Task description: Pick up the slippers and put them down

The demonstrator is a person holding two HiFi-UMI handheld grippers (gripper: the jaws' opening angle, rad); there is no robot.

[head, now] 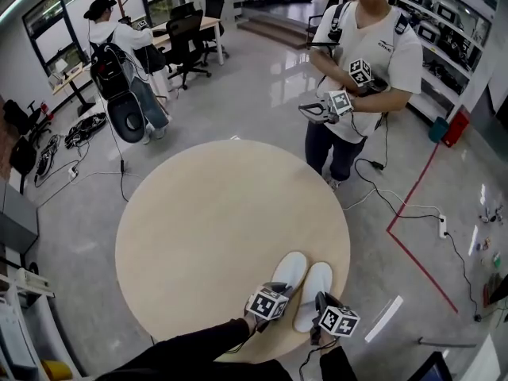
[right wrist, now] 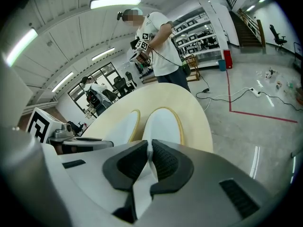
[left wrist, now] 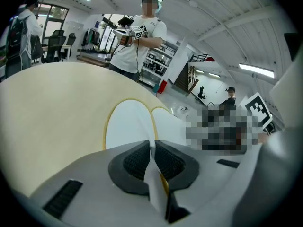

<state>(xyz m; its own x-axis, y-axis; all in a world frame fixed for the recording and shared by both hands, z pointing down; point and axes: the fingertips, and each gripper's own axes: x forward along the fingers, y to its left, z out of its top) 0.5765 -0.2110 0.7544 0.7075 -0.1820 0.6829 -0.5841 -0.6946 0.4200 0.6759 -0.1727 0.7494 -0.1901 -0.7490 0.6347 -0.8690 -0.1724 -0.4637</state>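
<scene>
Round and pale, the surface [head: 198, 213] fills the middle of my head view, with grey floor [head: 238, 94] on every side. Two white slippers sit side by side close to its near right edge, toes pointing toward the centre and heels toward me. Beyond the toes the wood runs wide to the far rim.

My left tool [head: 279, 290] is pressed together on the thin heel rim of the left slipper [head: 287, 273]. In the left gripper view the white flap stands pinched between the dark pads [left wrist: 137, 162]. My right tool [head: 316, 306] is likewise pinching the heel rim of the right slipper [head: 316, 289], and the right gripper view shows that flap squeezed between its pads [right wrist: 165, 164]. The two tools are near each other but apart. I cannot tell whether the soles lie flat on the wood or hang just over it.

To the right of the right slipper the rim drops off almost at once. Past it the floor carries a red tape line [head: 413, 248], loose cables [head: 397, 209] and a power strip [head: 443, 226].

At the far right rim stands a person [head: 361, 62] holding another pair of tools. A second person [head: 119, 54] is well off at the back left, by the office chairs [head: 182, 42].
</scene>
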